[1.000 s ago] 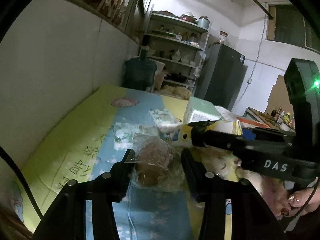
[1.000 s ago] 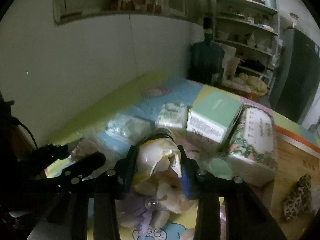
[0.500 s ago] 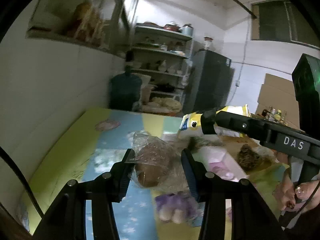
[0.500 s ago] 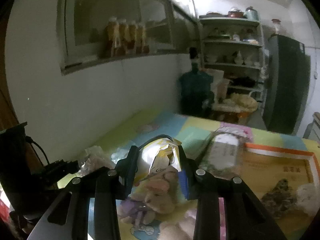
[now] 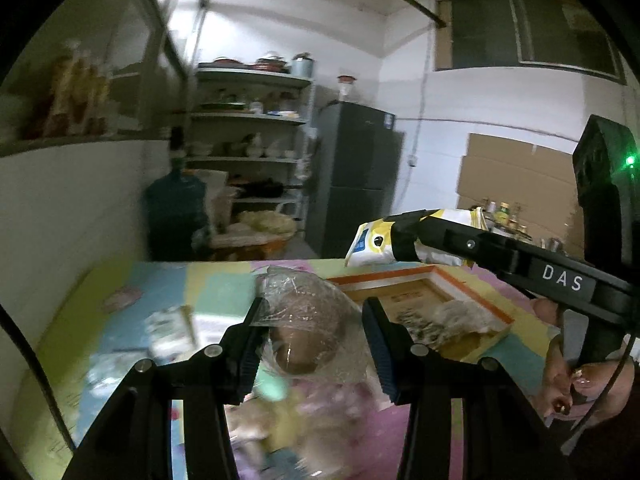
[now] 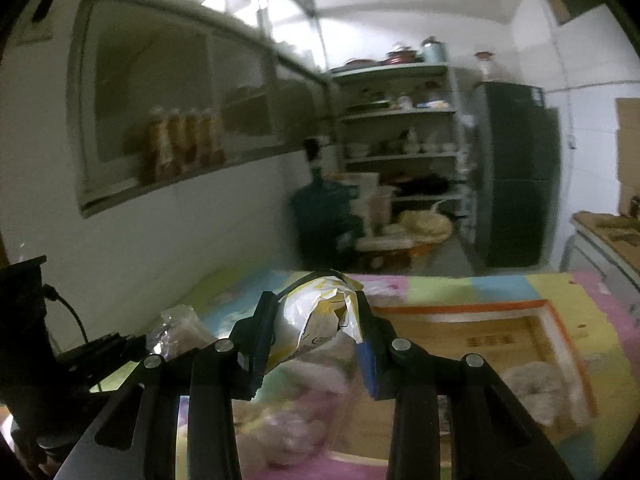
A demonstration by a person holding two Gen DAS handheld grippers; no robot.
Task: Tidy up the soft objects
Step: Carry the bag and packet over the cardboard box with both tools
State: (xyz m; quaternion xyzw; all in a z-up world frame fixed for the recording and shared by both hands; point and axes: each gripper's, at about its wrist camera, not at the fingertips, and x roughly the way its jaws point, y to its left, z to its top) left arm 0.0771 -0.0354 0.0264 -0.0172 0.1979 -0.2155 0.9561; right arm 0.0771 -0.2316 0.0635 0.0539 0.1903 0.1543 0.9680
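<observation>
My left gripper (image 5: 314, 340) is shut on a clear plastic bag with a brown bun (image 5: 308, 332) and holds it above the colourful mat. My right gripper (image 6: 316, 340) is shut on a crumpled yellow and white snack bag (image 6: 316, 320), also held in the air; it shows in the left wrist view (image 5: 384, 240) at the right. An orange-rimmed cardboard tray (image 6: 560, 320) lies on the mat ahead and to the right, with a pale fluffy soft toy (image 6: 536, 384) in it. Blurred plush toys (image 6: 296, 408) lie below the grippers.
The mat (image 5: 100, 312) runs along a white wall on the left, with blurred small packs (image 5: 168, 332) on it. A blue water jug (image 5: 176, 212), a shelf of dishes (image 5: 252, 152) and a dark fridge (image 5: 356, 176) stand beyond the mat's far end.
Both grippers have risen and swung right with their loads still held. The tissue packs and green box have left the middle of the views; the cardboard tray has come in.
</observation>
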